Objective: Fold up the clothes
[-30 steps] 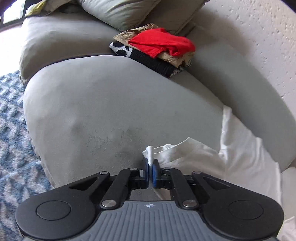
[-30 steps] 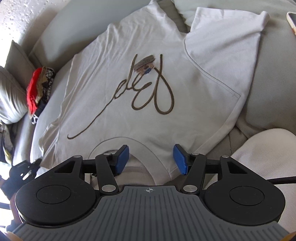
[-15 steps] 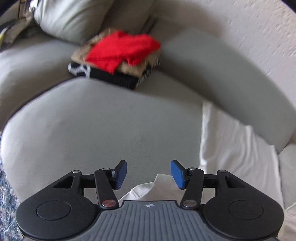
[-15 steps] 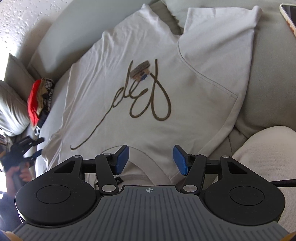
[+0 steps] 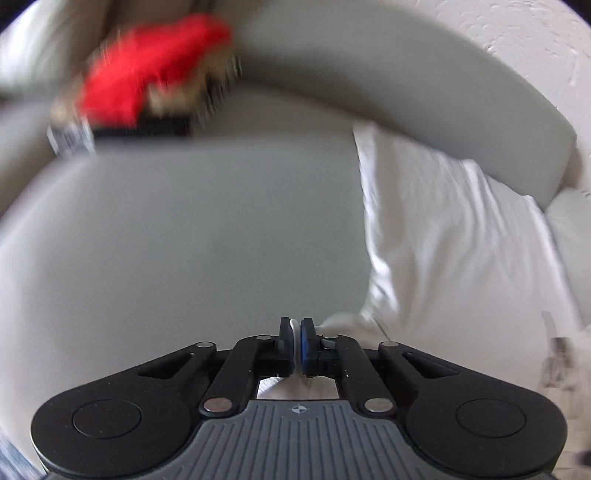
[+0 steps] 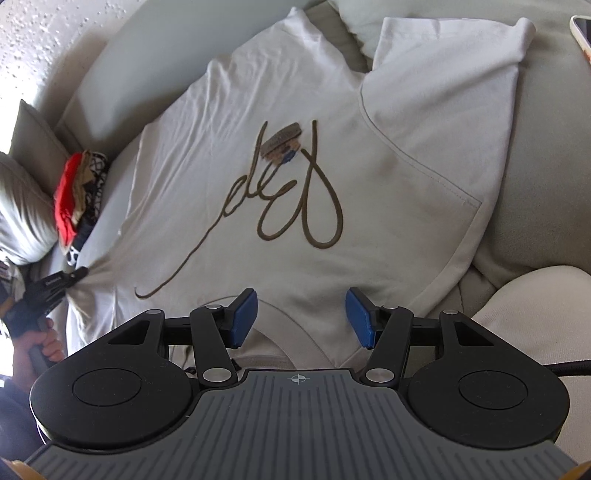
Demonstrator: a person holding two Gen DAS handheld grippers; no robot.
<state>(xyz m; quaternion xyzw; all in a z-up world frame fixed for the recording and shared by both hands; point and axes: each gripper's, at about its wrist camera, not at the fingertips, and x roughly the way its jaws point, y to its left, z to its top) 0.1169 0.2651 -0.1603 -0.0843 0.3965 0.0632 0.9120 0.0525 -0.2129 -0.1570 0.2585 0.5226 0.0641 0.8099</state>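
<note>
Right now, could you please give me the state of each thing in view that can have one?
White T-shirt: spread print-up on the sofa, one edge pinched.
Left tongs: shut on the T-shirt's edge, just closed.
Right tongs: open, holding nothing, above the collar.
Clothes pile: folded, stacked, red on top.
Phone: lying flat on the sofa.

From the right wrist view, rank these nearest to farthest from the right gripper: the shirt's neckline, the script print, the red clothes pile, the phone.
1. Neckline of the white T-shirt, directly between the open right gripper fingers.
2. Script print, mid-shirt, just ahead.
3. Red clothes pile, far left by the cushion.
4. Phone, top right corner.
The last two are roughly comparable; their order is uncertain.
</note>
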